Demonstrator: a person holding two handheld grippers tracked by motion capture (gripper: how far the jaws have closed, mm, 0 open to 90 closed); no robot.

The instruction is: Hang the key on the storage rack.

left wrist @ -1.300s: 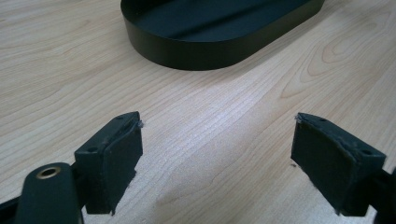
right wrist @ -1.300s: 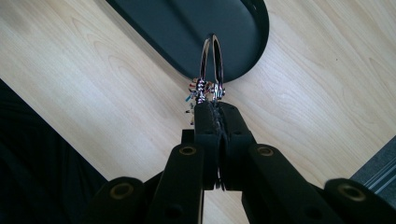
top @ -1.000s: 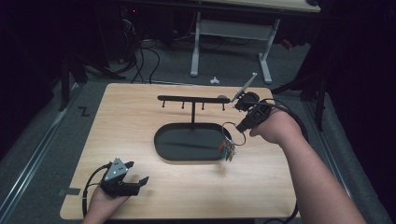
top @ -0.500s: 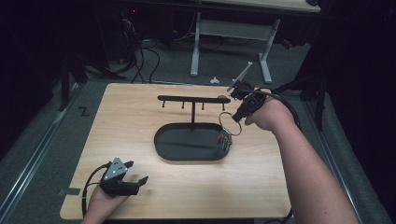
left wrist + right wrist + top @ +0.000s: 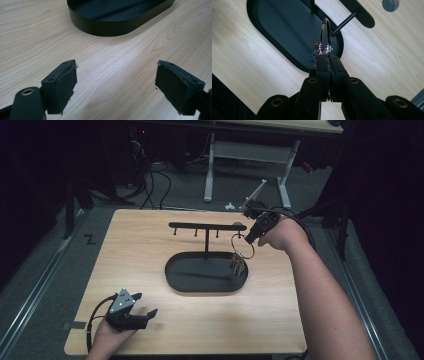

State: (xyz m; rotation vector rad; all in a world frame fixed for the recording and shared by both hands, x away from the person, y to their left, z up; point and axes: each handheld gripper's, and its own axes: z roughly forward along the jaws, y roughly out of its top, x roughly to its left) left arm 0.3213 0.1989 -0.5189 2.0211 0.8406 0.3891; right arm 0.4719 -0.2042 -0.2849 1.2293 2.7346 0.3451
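R gripper clamped on key ring, ring upright, keys dangling over tray, L gripper jaws apart

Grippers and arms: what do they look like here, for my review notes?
Both grippers are black. The left gripper carries a grey three-cornered plate on top and trails a black cable; its blocky black jaw pads are worn at the edges. The right gripper has brass-ringed holes in its arms and a looping black cable. The person's forearms are bare, without sleeves.
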